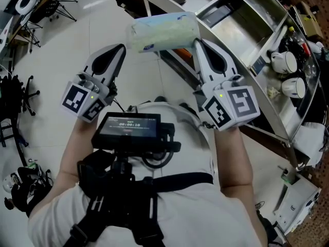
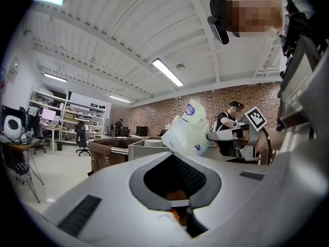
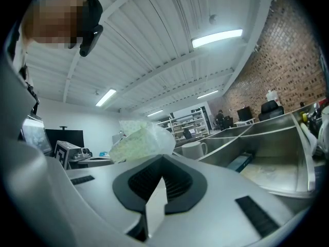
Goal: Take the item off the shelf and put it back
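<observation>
A soft pack in pale green and white plastic wrap [image 1: 163,31] hangs in the air between my two grippers, in front of the metal shelf [image 1: 241,19]. My left gripper [image 1: 123,46] is shut on the pack's left end and my right gripper [image 1: 196,41] is shut on its right end. In the left gripper view the pack [image 2: 187,133] rises from the closed tip of the left gripper [image 2: 172,152]. The right gripper view has the pack [image 3: 141,140] bunched at the closed tip of the right gripper [image 3: 162,157].
The curved steel shelf runs along the right, with two white mugs [image 1: 284,62] and a dark flat box [image 1: 216,15] on it. Another mug [image 3: 194,149] stands on a shelf bay ahead. Tripods and a chair [image 1: 20,94] stand on the white floor at left.
</observation>
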Demonstrator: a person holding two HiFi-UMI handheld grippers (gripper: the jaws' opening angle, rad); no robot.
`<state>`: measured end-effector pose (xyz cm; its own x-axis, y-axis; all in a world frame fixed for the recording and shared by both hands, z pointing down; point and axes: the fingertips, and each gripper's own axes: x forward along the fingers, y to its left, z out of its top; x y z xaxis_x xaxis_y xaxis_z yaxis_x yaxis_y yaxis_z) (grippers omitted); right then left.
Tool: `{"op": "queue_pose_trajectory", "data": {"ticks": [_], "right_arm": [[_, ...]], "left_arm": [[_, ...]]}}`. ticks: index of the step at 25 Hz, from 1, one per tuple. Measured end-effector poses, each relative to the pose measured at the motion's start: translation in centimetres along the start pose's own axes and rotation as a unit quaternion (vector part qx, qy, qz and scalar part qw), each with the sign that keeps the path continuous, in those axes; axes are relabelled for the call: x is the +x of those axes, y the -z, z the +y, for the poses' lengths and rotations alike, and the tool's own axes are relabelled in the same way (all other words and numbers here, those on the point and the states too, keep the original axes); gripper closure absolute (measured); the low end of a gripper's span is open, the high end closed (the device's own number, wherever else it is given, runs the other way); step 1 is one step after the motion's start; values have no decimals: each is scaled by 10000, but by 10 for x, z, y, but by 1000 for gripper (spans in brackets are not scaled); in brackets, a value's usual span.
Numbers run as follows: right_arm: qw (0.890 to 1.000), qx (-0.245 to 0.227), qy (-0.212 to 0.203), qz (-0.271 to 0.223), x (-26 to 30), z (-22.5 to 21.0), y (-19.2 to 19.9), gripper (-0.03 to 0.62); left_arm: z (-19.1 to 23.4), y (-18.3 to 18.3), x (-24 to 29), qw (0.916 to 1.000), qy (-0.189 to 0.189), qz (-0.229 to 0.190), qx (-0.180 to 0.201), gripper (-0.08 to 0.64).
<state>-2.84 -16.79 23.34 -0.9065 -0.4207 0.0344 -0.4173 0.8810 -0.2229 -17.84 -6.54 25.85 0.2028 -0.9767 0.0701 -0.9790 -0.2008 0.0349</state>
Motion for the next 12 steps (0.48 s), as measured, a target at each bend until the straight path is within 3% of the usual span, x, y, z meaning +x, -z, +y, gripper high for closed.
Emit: {"op": "queue_pose_trajectory", "data": {"ticks": [12], "right_arm": [[10000,1,20,36,6,-3,2,584]], "left_arm": [[9,-6,3,9997,-61,-246,-4,552]]}}
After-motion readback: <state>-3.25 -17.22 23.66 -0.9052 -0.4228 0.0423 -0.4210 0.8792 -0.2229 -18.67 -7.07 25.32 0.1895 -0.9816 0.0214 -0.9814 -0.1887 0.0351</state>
